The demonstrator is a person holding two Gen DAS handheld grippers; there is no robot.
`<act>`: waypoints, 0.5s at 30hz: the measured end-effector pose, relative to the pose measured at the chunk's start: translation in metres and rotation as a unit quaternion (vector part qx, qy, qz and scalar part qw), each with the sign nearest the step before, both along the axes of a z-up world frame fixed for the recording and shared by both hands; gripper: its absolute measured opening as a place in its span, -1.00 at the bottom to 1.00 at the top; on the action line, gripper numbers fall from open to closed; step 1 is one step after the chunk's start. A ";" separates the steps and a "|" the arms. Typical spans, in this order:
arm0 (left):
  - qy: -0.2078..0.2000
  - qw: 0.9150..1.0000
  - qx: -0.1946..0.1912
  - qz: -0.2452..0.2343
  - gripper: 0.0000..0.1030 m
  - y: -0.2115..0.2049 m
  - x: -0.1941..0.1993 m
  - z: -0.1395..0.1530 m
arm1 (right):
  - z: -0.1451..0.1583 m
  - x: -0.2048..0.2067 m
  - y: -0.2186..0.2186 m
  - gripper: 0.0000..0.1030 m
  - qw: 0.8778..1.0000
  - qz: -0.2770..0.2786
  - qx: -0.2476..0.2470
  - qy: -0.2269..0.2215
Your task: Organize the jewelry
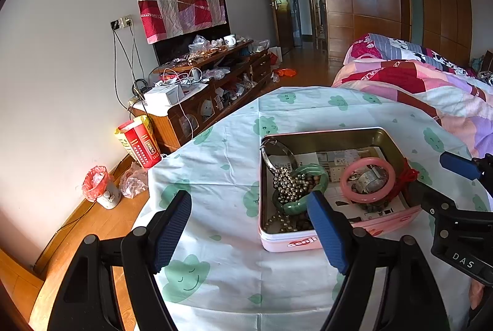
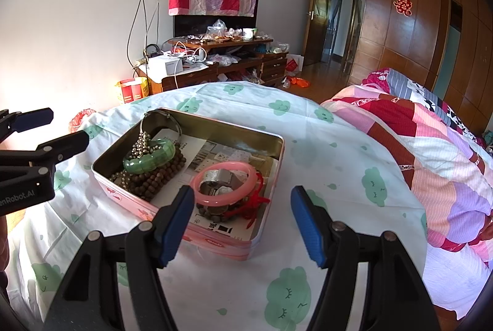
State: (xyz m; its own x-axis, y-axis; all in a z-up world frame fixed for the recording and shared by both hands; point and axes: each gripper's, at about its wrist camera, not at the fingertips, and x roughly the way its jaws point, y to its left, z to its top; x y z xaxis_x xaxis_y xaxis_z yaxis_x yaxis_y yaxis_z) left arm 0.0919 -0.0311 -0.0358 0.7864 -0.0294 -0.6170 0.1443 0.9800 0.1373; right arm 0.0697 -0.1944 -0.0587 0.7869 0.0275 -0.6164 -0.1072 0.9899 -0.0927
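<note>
An open pink tin (image 1: 311, 241) (image 2: 215, 244) sits on the cloth-covered table. Inside lie a green bangle (image 1: 303, 201) (image 2: 151, 158), a pink bangle (image 1: 366, 180) (image 2: 226, 198), a silver bead chain (image 1: 288, 181) (image 2: 141, 146), brown bead strings (image 2: 160, 177), a silver watch (image 2: 220, 178) and a red cord (image 1: 406, 180) (image 2: 251, 206). My left gripper (image 1: 249, 232) hovers open before the tin's near left corner, nothing between its fingers. My right gripper (image 2: 242, 223) stands open over the tin's near right corner, also holding nothing. Each gripper shows in the other's view, the left gripper (image 2: 52, 127) at the left edge and the right gripper (image 1: 440, 180) at the right edge.
The table wears a white cloth with green cloud faces (image 1: 222, 238) (image 2: 339, 207). A bed with a patchwork quilt (image 1: 431, 90) (image 2: 431, 152) adjoins it on the right. Beyond stand a cluttered wooden TV cabinet (image 1: 215, 90) (image 2: 222, 59), a red carton (image 1: 140, 143) and a small bin (image 1: 101, 186).
</note>
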 end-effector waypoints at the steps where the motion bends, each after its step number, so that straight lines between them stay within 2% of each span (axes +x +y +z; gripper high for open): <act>1: 0.000 1.000 0.000 -0.001 0.51 0.000 0.000 0.000 | 0.000 0.000 0.000 0.31 1.000 0.000 0.000 0.000; 15: -0.002 1.000 0.002 0.000 0.51 -0.001 -0.001 0.001 | 0.002 -0.002 0.000 0.31 1.000 -0.001 0.000 -0.003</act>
State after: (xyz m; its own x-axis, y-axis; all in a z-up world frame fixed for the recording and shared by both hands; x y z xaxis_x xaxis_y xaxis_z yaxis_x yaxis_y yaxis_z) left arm 0.0907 -0.0316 -0.0350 0.7885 -0.0269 -0.6145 0.1432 0.9796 0.1409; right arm 0.0674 -0.1943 -0.0565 0.7904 0.0256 -0.6120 -0.1043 0.9902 -0.0933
